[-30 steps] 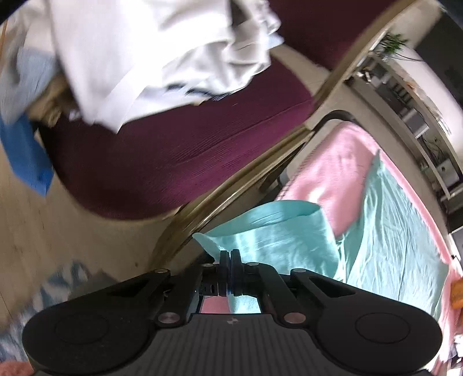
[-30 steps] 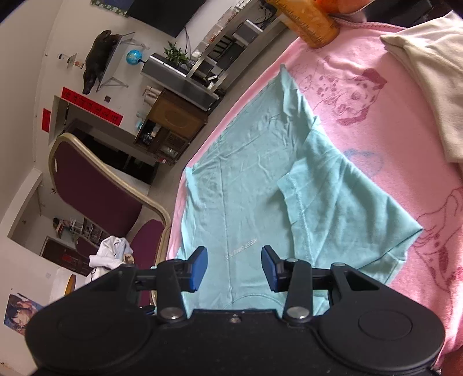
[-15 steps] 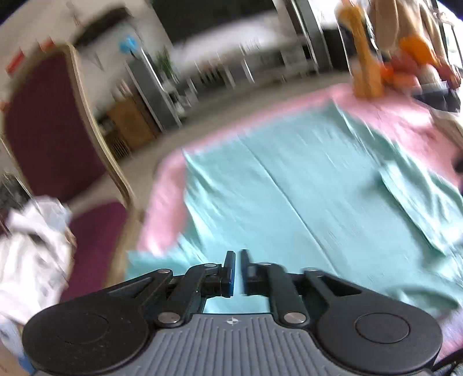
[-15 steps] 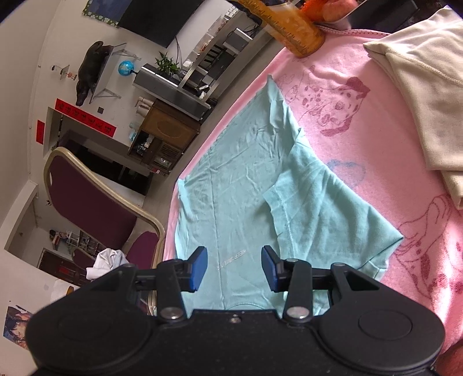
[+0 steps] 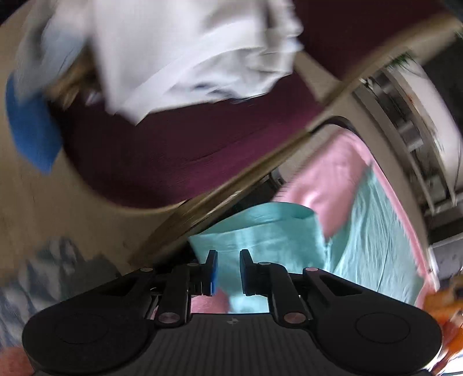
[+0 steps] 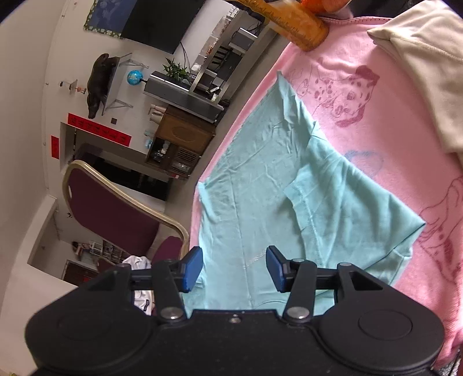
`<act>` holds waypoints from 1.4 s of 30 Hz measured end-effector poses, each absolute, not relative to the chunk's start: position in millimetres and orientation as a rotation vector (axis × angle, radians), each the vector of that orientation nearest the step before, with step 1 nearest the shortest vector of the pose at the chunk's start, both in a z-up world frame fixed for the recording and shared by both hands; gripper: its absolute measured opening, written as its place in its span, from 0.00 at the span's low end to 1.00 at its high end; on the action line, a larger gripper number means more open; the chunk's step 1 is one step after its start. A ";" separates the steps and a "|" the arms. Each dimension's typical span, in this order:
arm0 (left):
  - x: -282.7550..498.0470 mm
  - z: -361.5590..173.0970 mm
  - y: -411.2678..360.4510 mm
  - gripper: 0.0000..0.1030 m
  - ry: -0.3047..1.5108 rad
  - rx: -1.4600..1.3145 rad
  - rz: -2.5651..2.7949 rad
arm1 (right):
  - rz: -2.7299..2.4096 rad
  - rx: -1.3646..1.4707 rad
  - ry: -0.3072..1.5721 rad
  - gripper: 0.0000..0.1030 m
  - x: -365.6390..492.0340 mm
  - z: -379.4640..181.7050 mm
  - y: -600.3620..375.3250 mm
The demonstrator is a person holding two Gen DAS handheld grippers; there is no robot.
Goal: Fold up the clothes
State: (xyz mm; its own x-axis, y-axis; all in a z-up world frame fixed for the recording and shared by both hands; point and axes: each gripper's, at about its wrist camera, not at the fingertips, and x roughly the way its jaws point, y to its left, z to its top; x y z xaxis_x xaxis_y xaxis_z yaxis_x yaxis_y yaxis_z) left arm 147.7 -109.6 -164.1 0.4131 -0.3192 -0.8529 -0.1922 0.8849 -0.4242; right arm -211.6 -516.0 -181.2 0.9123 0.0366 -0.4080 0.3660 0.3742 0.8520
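Your left gripper (image 5: 226, 272) has its blue-padded jaws parted by a narrow gap and nothing is between them; a loose flap of the teal shirt (image 5: 260, 231) lies just beyond the fingertips, hanging off the edge of the pink blanket (image 5: 321, 179). This view is blurred, so finer detail is hard to make out. Past the flap you are looking at the maroon chair (image 5: 179, 144), its seat loaded with a heap of white clothes (image 5: 179, 49), with a blue cloth (image 5: 31, 130) at the left edge.

Your right gripper (image 6: 233, 269) is spread wide and empty, hovering over the teal shirt (image 6: 260, 202). From here the shirt lies mostly flat on the pink blanket (image 6: 376, 121), which is printed with spotted dogs. One side of the shirt is folded inward over the body, making a doubled panel toward the right. A cream garment (image 6: 428, 72) sits folded at the upper right of the blanket, apart from the shirt. An orange object (image 6: 295, 20) stands at the blanket's far edge. The maroon chair (image 6: 110, 208) stands beside the blanket at the left.
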 end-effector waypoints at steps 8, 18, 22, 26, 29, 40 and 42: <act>159.5 -178.0 -112.3 0.20 1.179 -0.498 -0.008 | -0.179 1.206 0.391 0.47 -205.0 -182.6 -513.7; 162.8 -181.1 -113.0 0.06 1.157 -0.505 0.003 | -0.172 1.204 0.410 0.47 -199.4 -184.2 -512.2; 156.4 -168.3 -115.1 0.00 1.090 -0.480 -0.011 | -0.182 1.200 0.414 0.47 -199.6 -184.3 -511.5; 144.2 -145.3 -127.4 0.00 1.002 -0.398 -0.059 | -0.189 1.198 0.414 0.47 -201.1 -184.3 -511.8; 123.0 -117.8 -155.7 0.00 0.861 -0.229 -0.163 | -0.193 1.201 0.414 0.47 -202.7 -184.6 -513.1; -9.6 -128.9 -263.4 0.04 0.639 0.506 -0.649 | -0.216 1.209 0.401 0.48 -212.7 -185.5 -520.8; -34.8 -140.8 -278.9 0.13 0.623 0.649 -0.731 | -0.223 1.197 0.409 0.49 -212.7 -185.0 -521.3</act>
